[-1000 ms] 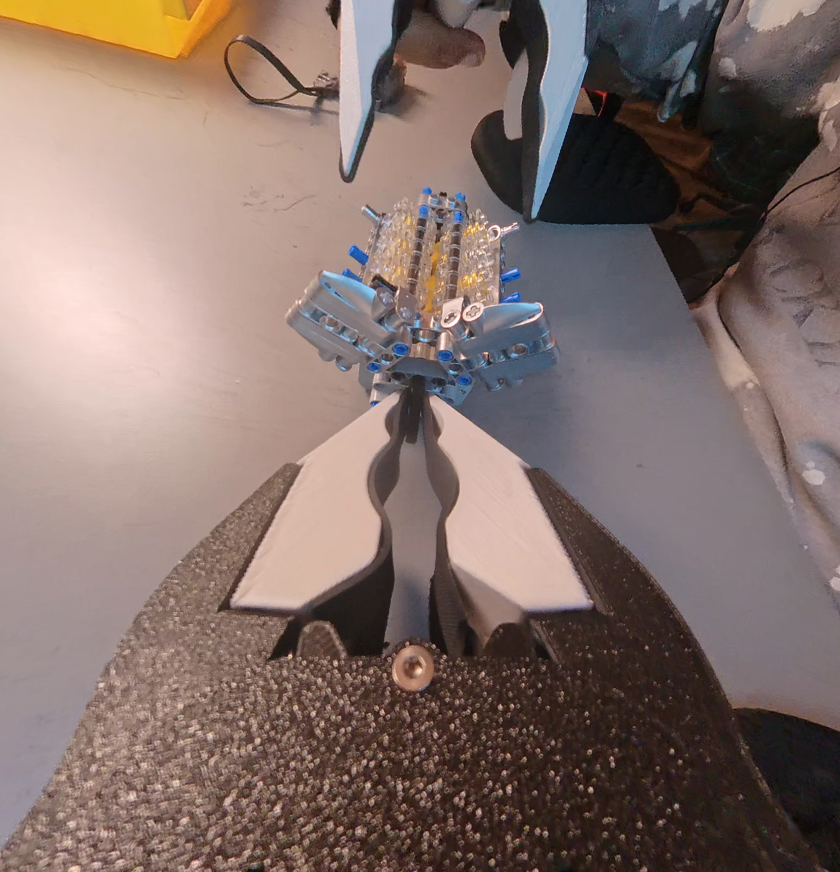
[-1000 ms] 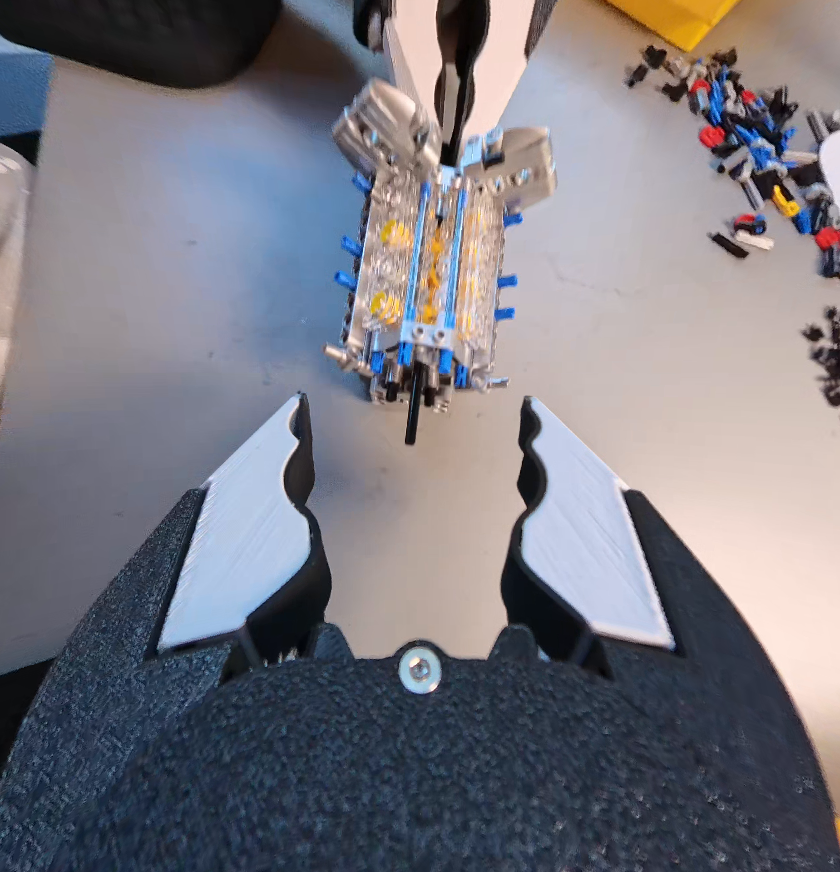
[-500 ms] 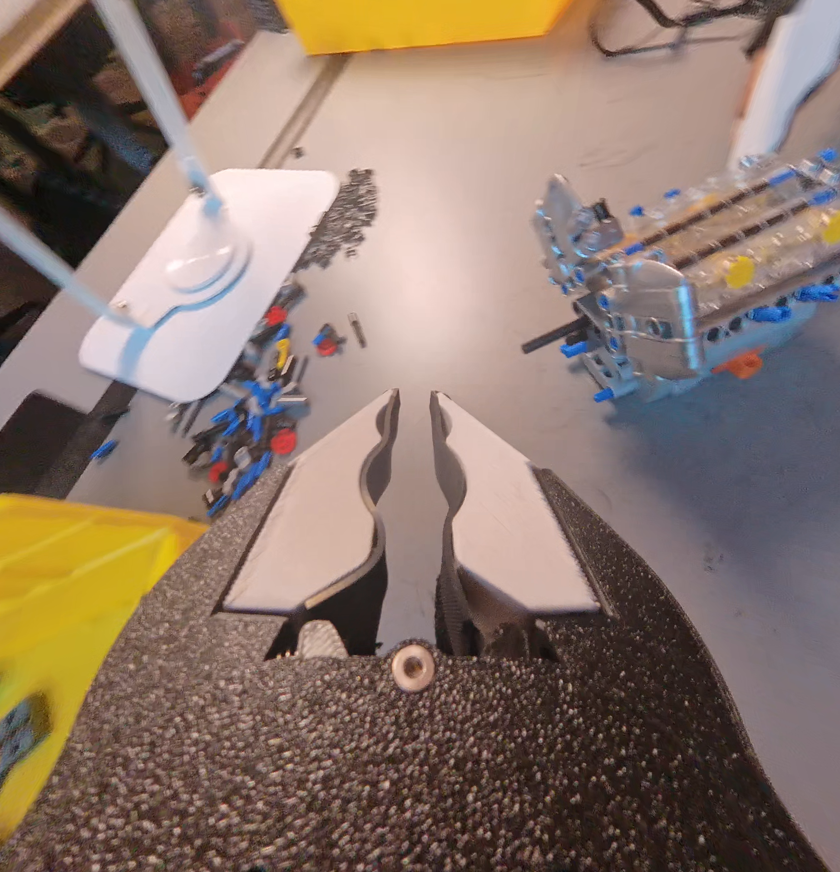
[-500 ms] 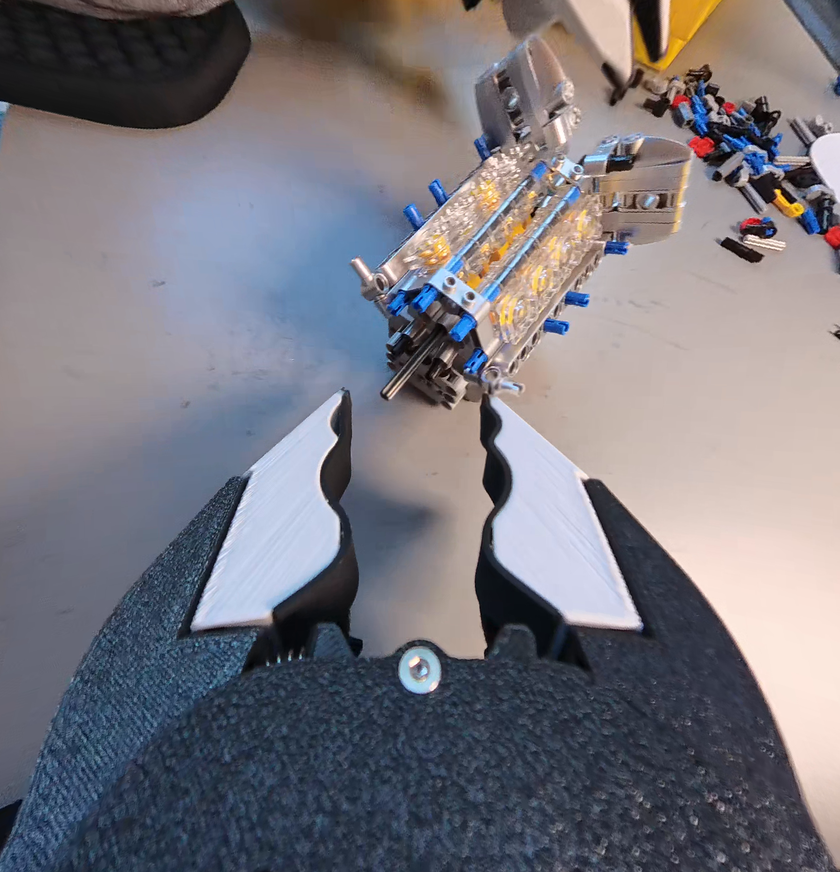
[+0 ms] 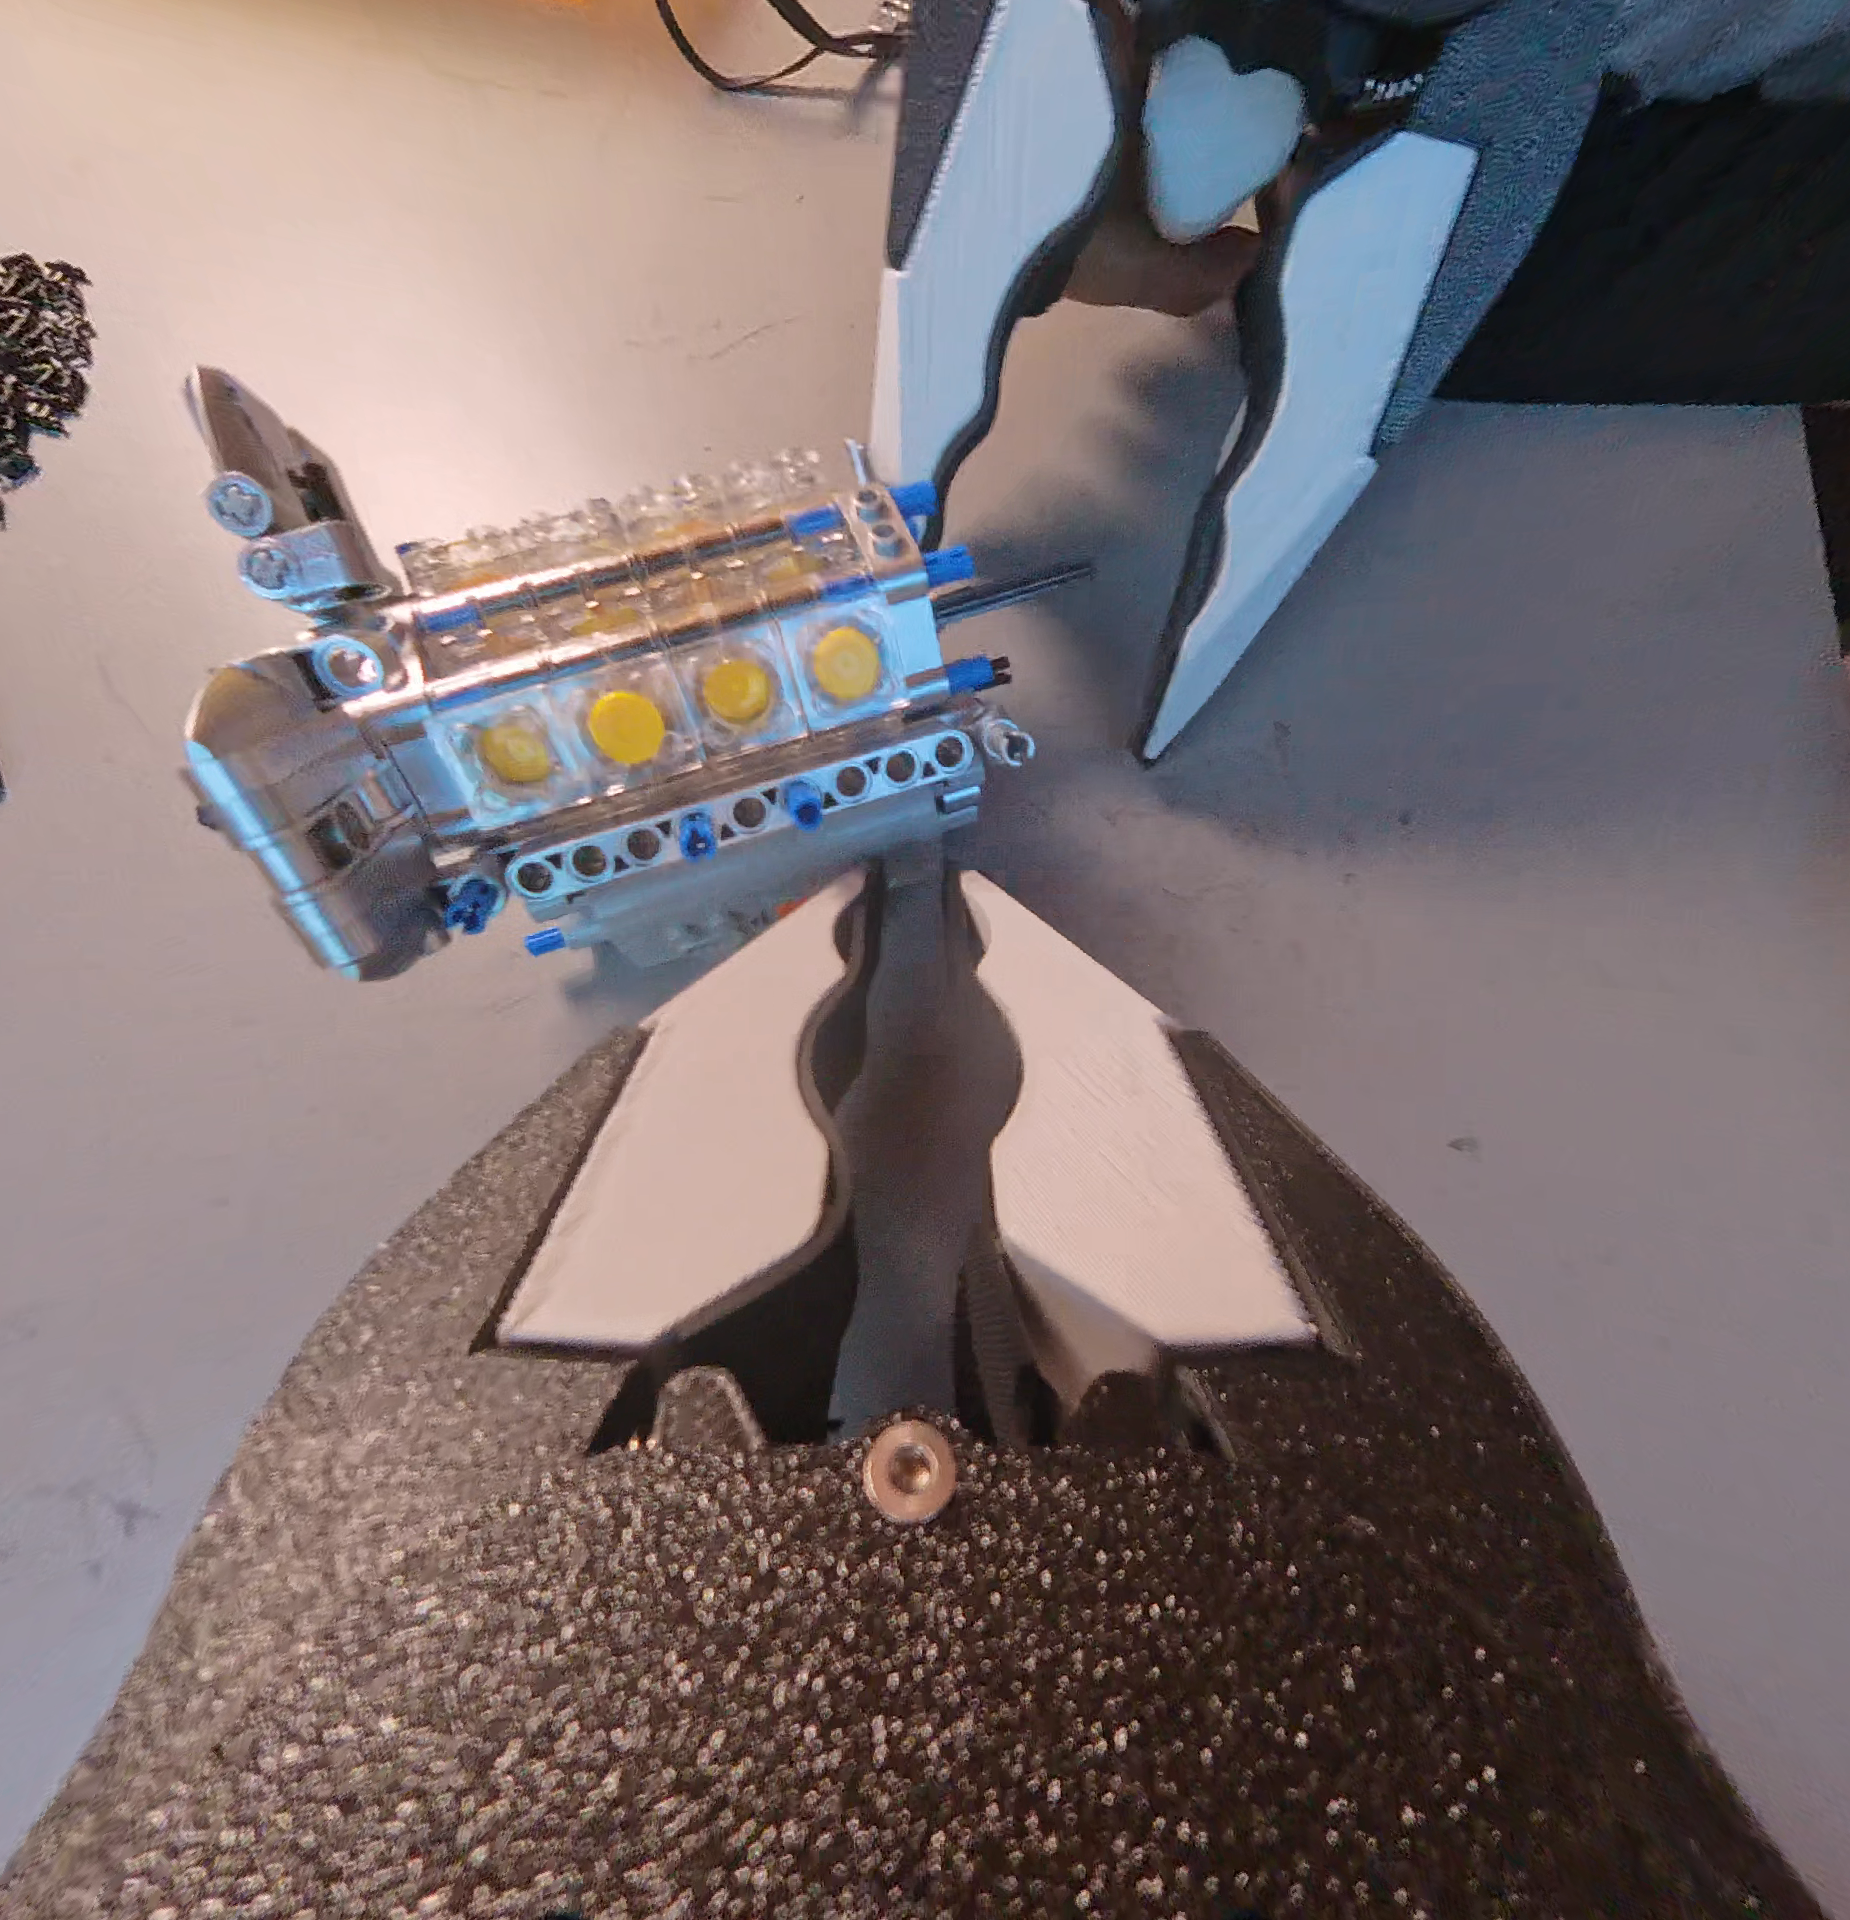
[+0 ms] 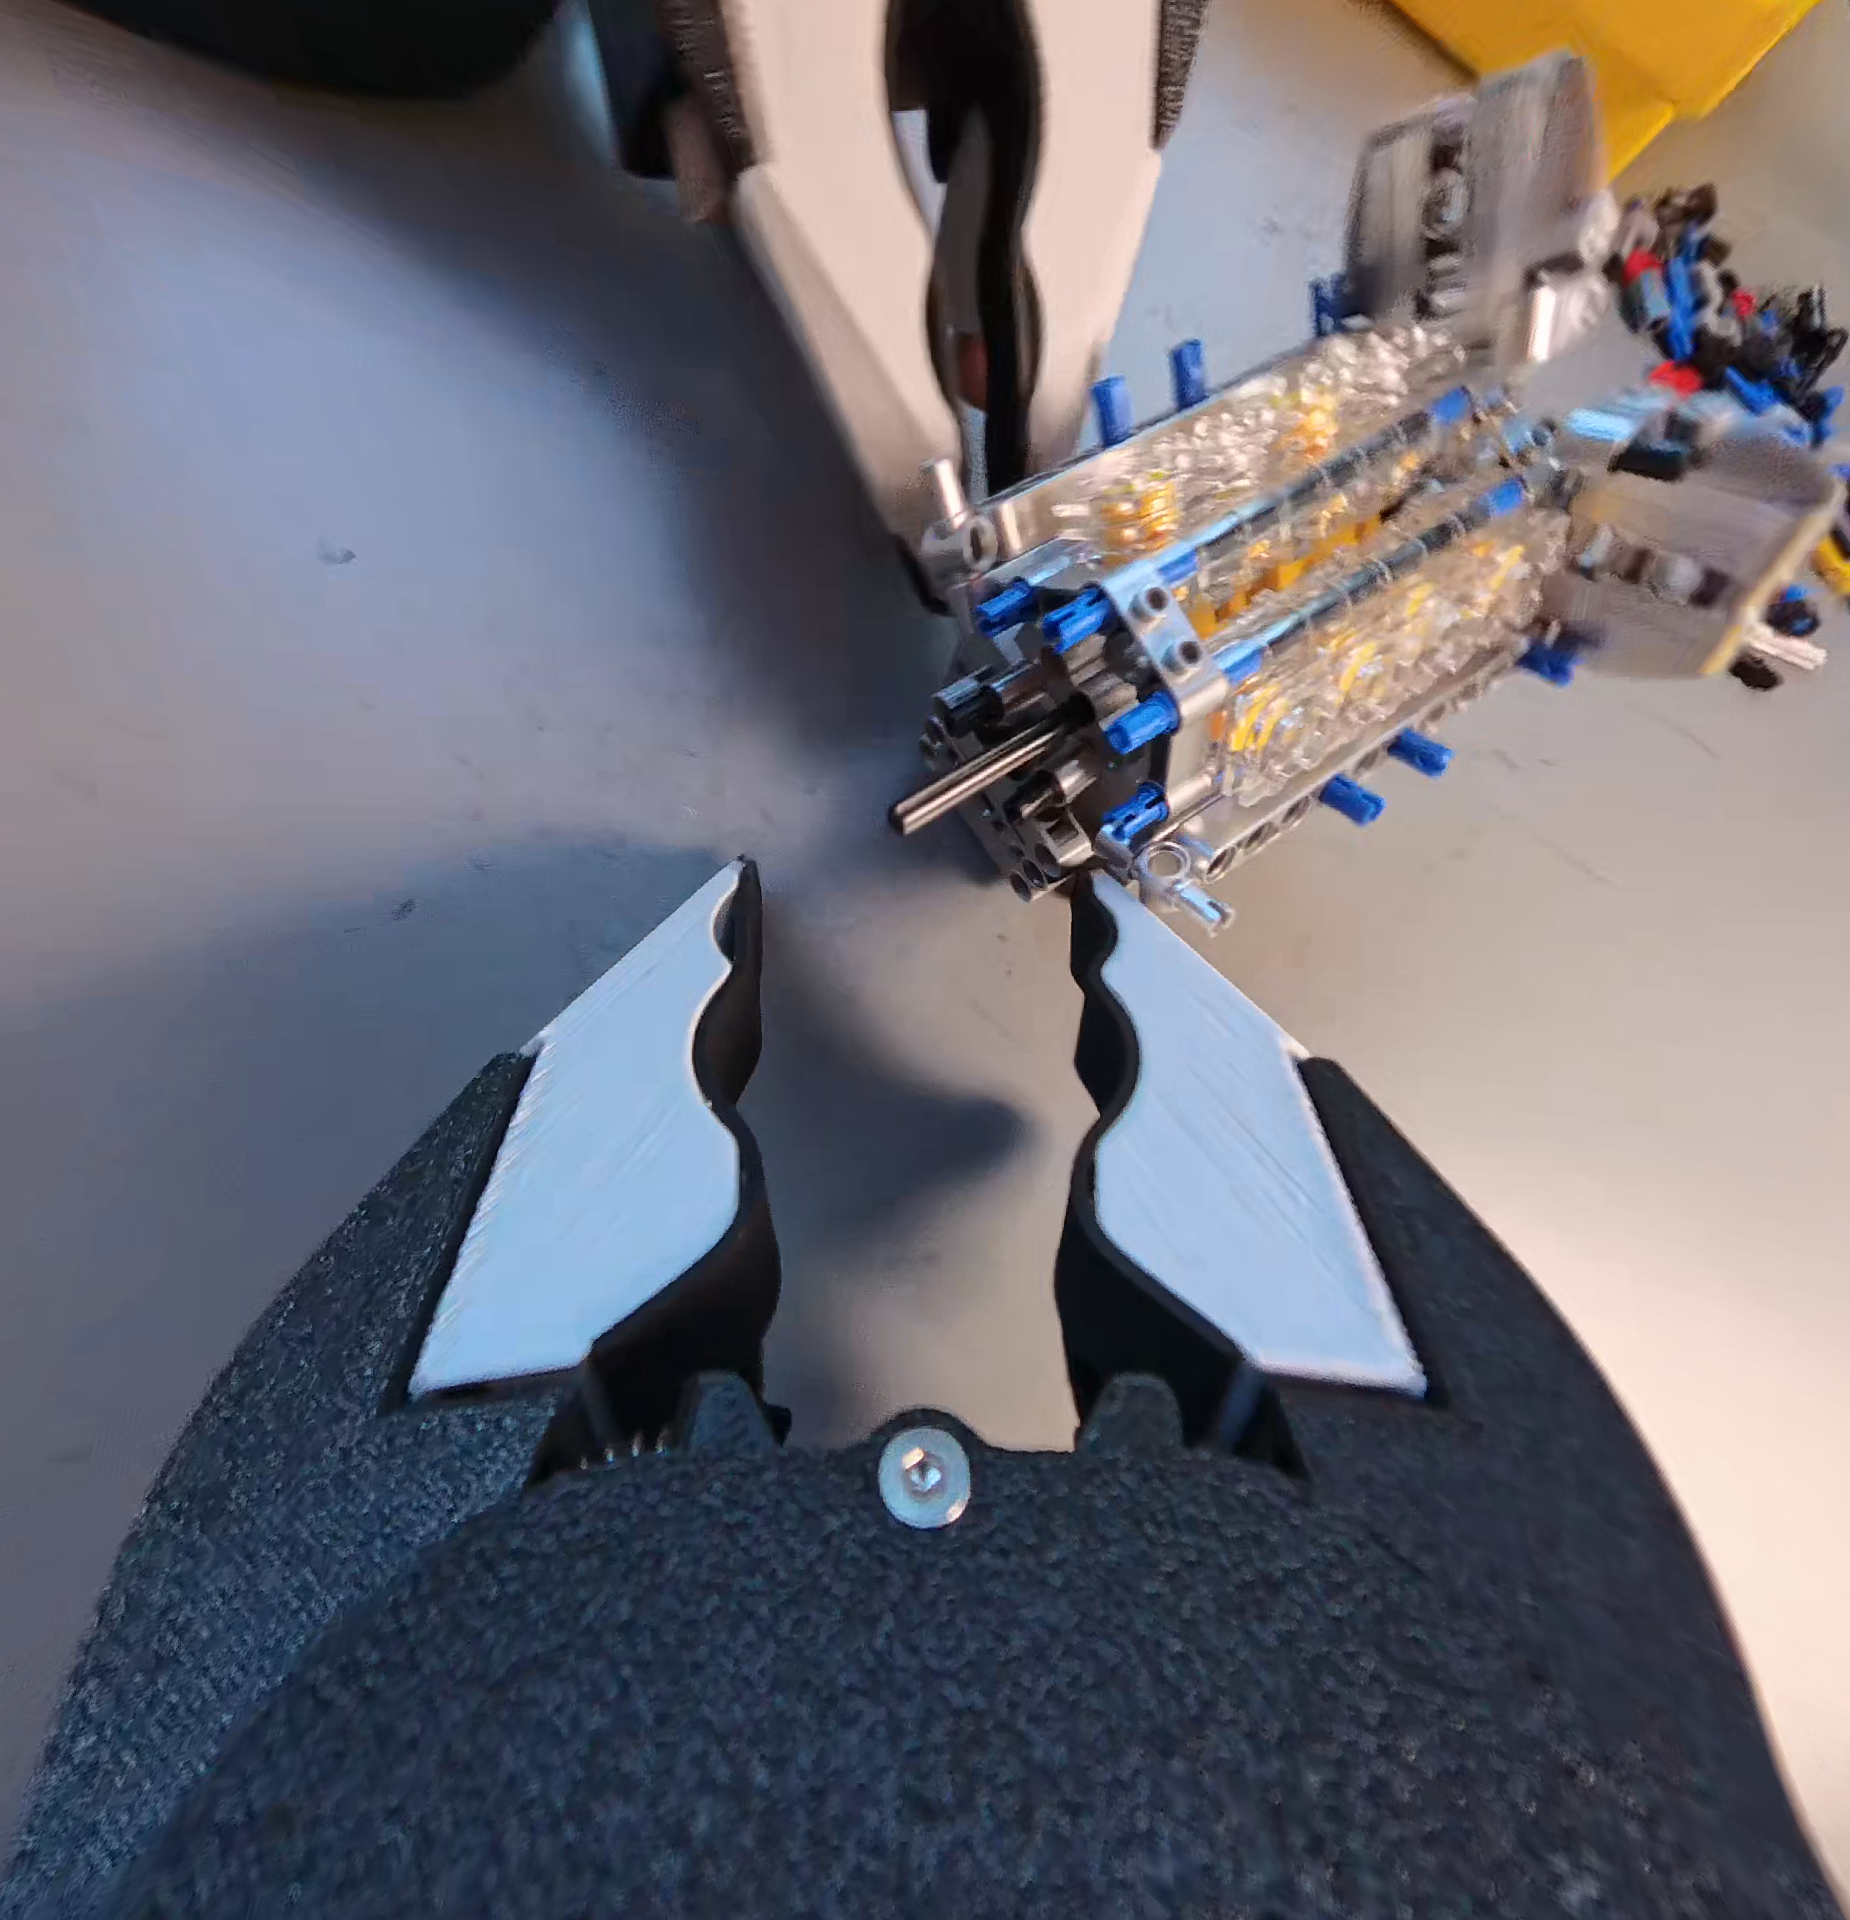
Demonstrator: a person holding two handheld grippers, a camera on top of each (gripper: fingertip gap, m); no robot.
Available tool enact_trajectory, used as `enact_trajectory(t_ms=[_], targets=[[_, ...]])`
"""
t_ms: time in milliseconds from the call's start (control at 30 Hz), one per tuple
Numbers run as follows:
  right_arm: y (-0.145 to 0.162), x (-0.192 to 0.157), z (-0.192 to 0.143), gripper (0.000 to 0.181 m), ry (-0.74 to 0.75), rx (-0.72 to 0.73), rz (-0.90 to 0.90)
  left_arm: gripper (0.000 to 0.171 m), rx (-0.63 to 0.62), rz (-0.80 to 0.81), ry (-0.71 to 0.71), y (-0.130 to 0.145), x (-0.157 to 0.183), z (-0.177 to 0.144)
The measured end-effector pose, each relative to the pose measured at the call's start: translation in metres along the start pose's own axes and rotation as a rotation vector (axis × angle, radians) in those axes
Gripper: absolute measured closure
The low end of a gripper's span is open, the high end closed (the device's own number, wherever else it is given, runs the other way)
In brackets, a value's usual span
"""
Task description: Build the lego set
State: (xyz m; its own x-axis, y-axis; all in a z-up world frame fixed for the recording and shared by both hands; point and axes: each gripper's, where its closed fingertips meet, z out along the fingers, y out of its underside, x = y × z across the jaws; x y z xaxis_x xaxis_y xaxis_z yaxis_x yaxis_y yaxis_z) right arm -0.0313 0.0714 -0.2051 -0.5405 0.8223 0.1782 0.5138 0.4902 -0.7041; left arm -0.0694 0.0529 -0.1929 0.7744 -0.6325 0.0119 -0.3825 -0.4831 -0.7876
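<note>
A brick-built engine model (image 5: 609, 727), silver and clear with yellow pistons and blue pins, lies on the grey table (image 5: 277, 1143). It also shows in the right wrist view (image 6: 1316, 603). My left gripper (image 5: 910, 883) is shut, with only a thin gap, and its tips rest against the model's lower long side near the axle end. The right wrist view shows it (image 6: 968, 457) coming in from above. My right gripper (image 6: 916, 883) is open and empty. Its right fingertip (image 6: 1103, 899) touches the model's near bottom corner. The black axle (image 6: 983, 779) sticks out toward it.
A pile of small black parts (image 5: 17, 364) lies at the far left. Mixed coloured parts (image 6: 1752, 332) lie behind the model, near a yellow bin (image 6: 1586, 73). A black cable (image 5: 755, 57) lies at the table's back. The table edge runs along the right (image 5: 1814, 520). The gap from one gripper's tips to the other's is roughly 5 cm.
My left gripper let go of the model's front end, swung off to the side, and came back against its long side. The model turned on the table. My right gripper narrowed and closed in on the axle end.
</note>
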Motion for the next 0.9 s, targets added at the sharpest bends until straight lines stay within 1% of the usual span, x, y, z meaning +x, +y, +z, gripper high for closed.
enact_trajectory(t_ms=[33, 67, 100, 167, 200, 267, 333, 400, 467, 567, 667, 767, 900], targets=[[-0.003, -0.004, 0.001, 0.121, -0.002, 0.016, -0.021, 0.165, 0.008, -0.009, 0.003, 0.001, -0.005, -0.002], [-0.008, -0.009, 0.001, 0.123, -0.019, 0.048, -0.028, 0.166, 0.012, -0.029, -0.011, 0.004, -0.012, -0.004], [-0.012, -0.015, 0.001, 0.127, -0.047, 0.072, -0.029, 0.162, 0.009, -0.049, -0.054, 0.008, -0.024, -0.006], [-0.016, -0.013, 0.003, 0.127, -0.013, 0.081, -0.064, 0.158, 0.027, -0.089, -0.137, 0.009, -0.043, -0.013], [-0.017, -0.012, 0.003, 0.126, -0.002, 0.085, -0.087, 0.155, 0.047, -0.099, -0.151, 0.008, -0.047, -0.017], [-0.018, -0.011, 0.000, 0.127, -0.024, 0.108, -0.069, 0.154, 0.052, -0.096, -0.155, 0.009, -0.047, -0.023], [-0.022, -0.009, -0.007, 0.133, -0.033, 0.147, -0.045, 0.151, 0.034, -0.059, -0.168, 0.014, -0.045, -0.028], [-0.022, -0.009, -0.011, 0.134, -0.041, 0.160, -0.036, 0.146, 0.027, -0.016, -0.159, 0.016, -0.037, -0.029], [-0.024, -0.013, -0.015, 0.135, -0.065, 0.183, -0.038, 0.141, 0.041, 0.019, -0.150, 0.012, -0.029, -0.029], [-0.037, -0.013, -0.026, 0.136, -0.069, 0.273, -0.017, 0.140, 0.061, 0.061, -0.167, 0.002, -0.023, -0.030], [-0.044, -0.001, -0.034, 0.138, 0.014, 0.325, -0.028, 0.140, 0.050, 0.061, -0.163, 0.002, -0.019, -0.027], [-0.040, 0.010, -0.034, 0.138, 0.124, 0.289, -0.062, 0.139, 0.015, 0.066, -0.198, 0.006, -0.019, -0.021], [-0.037, 0.019, -0.032, 0.137, 0.282, 0.233, -0.064, 0.139, 0.036, 0.043, -0.254, -0.004, -0.022, -0.013]])
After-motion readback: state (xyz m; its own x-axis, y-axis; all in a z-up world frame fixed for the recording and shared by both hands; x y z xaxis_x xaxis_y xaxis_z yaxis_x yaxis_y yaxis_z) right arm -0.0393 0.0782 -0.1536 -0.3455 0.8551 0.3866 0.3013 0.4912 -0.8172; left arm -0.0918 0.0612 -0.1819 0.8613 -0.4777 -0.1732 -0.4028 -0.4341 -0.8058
